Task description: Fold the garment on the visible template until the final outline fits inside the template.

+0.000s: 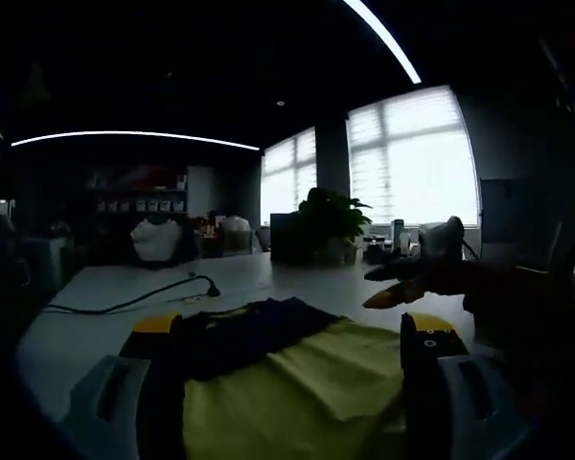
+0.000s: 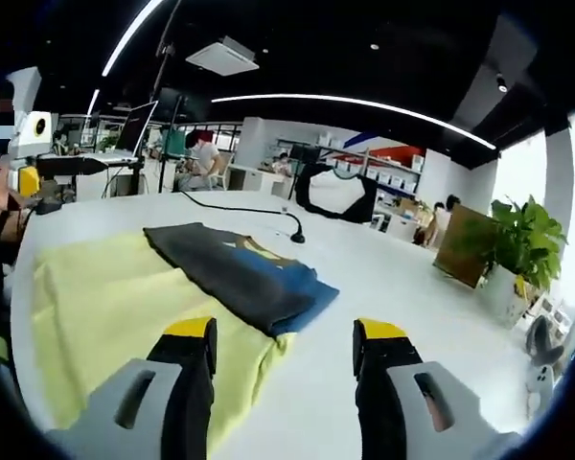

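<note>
A dark folded garment (image 2: 232,270) with a blue part showing lies on a yellow template sheet (image 2: 101,297) on the white table (image 2: 422,287). My right gripper (image 2: 286,333) is open, its yellow-tipped jaws wide apart just short of the sheet's near corner, holding nothing. In the left gripper view the garment (image 1: 254,331) and the yellow template (image 1: 307,393) lie between and beyond the jaws of my left gripper (image 1: 292,331), which is open. The right gripper (image 1: 412,283) enters this view from the right, above the table. The left gripper (image 2: 62,165) shows at the far left of the right gripper view.
A black cable (image 2: 244,209) runs over the table behind the garment, the same cable (image 1: 125,305) in the left gripper view. A potted plant (image 2: 522,240) and a brown box (image 2: 460,254) stand at the far edge. A person (image 2: 203,153) sits at a desk behind.
</note>
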{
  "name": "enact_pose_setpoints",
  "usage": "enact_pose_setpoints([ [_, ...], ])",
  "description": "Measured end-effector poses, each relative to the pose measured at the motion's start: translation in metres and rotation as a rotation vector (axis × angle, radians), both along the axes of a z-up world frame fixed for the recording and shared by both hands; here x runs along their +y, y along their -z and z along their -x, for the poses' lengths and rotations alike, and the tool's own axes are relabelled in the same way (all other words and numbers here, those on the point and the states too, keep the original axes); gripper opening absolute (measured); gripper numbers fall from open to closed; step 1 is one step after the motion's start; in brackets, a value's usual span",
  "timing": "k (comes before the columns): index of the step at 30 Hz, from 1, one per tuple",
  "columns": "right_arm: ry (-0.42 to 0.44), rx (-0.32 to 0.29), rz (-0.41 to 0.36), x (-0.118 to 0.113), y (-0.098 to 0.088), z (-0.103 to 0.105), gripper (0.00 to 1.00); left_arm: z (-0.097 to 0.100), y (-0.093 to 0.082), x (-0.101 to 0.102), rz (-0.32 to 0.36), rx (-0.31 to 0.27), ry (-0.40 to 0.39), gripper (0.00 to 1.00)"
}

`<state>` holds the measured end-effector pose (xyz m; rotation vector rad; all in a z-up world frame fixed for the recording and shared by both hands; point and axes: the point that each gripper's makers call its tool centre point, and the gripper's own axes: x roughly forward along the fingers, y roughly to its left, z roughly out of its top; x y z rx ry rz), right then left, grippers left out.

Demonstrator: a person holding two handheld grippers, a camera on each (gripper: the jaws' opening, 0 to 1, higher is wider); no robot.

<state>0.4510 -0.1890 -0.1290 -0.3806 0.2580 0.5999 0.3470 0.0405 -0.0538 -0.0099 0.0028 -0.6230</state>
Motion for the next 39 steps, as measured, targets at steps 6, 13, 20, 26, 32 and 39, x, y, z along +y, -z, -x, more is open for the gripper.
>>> enact_pose_setpoints([
  [6, -0.012, 0.059, 0.018, 0.017, 0.018, -0.014, 0.51, 0.010, 0.001, 0.001, 0.013, 0.000, 0.002, 0.97],
  [13, -0.012, 0.129, 0.022, 0.023, 0.038, -0.034, 0.35, 0.018, 0.005, 0.005, 0.004, -0.009, -0.027, 0.98],
  [20, -0.016, 0.183, 0.035, 0.028, 0.053, -0.042, 0.25, 0.030, 0.009, 0.011, 0.023, -0.001, -0.044, 0.97],
  [26, -0.022, 0.202, 0.042, 0.032, 0.058, -0.046, 0.14, 0.037, 0.011, 0.020, 0.002, -0.013, -0.077, 0.97],
  [32, -0.015, 0.217, 0.029, 0.031, 0.058, -0.045, 0.05, 0.038, 0.013, 0.025, -0.001, -0.015, -0.092, 0.97],
  [39, -0.016, 0.235, -0.009, 0.029, 0.055, -0.038, 0.00, 0.040, 0.014, 0.025, 0.004, -0.010, -0.089, 0.96],
])
